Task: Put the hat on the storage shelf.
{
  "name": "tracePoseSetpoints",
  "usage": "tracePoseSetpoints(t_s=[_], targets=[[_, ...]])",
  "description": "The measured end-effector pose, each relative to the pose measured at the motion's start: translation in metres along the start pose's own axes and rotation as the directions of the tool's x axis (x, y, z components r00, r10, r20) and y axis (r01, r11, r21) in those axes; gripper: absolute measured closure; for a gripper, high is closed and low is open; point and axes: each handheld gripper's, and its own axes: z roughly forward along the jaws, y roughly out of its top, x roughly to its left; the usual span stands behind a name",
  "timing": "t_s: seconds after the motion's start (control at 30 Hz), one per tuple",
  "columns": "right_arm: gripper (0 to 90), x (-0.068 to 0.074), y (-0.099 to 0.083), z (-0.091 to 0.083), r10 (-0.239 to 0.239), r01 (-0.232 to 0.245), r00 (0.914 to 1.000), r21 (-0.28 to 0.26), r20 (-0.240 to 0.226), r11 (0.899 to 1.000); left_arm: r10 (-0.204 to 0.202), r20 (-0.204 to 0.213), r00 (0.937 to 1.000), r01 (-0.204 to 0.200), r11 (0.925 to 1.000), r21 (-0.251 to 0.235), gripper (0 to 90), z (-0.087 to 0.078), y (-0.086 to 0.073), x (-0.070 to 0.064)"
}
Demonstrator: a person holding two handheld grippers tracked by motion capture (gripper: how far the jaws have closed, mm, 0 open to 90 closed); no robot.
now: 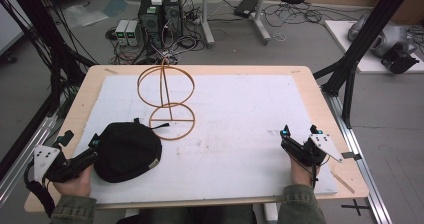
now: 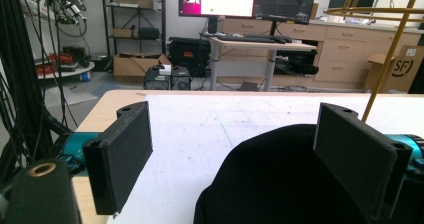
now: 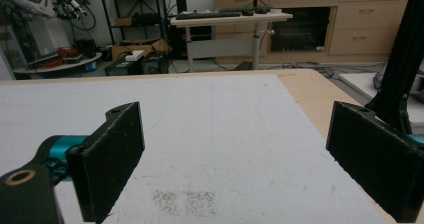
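Note:
A black cap [image 1: 127, 151] lies on the white board [image 1: 240, 114] at the near left. My left gripper [image 1: 94, 145] is open at the cap's left edge. In the left gripper view the cap [image 2: 280, 184] bulges up between the wide-apart jaws of that gripper [image 2: 240, 154], with the right jaw in front of its crown. A golden wire stand [image 1: 167, 96], an upright ring over a flat ring base, sits just beyond the cap; its rod [image 2: 390, 49] rises at the upper right. My right gripper [image 1: 300, 133] rests open at the near right, and nothing lies between its jaws [image 3: 235, 159].
The wooden table rim [image 1: 320, 104] borders the board. A black frame post [image 1: 350, 74] stands off the right edge. Dark cables [image 1: 30, 59] hang at the left. Computer towers [image 1: 160, 14] and wires sit on the floor beyond the far edge.

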Motion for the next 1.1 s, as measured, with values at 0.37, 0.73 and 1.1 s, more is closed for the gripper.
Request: tracePoseSetpoints(t_s=[0.37,0.73,1.1], targets=[[7.6,-0.0001,-0.0002,0.0005,-0.004,0.004,1.0,0.003,-0.006,1.0,-0.009,0.014,0.9999,0.009,0.9999,0.009,16.1,0.0011,-0.0005,0.0005],[7.6,-0.0005,-0.0002,0.0007,-0.005,0.005,1.0,0.002,-0.008,1.0,-0.023,0.067,0.9975,0.021,0.9993,0.03,17.1,0.0027,0.0009,-0.0017],[7.6,-0.0013,-0.0004,0.0011,-0.011,0.011,0.9999,0.002,-0.011,1.0,-0.038,0.148,0.9883,0.027,0.9965,0.079,16.6,0.0057,0.0065,-0.0008]])
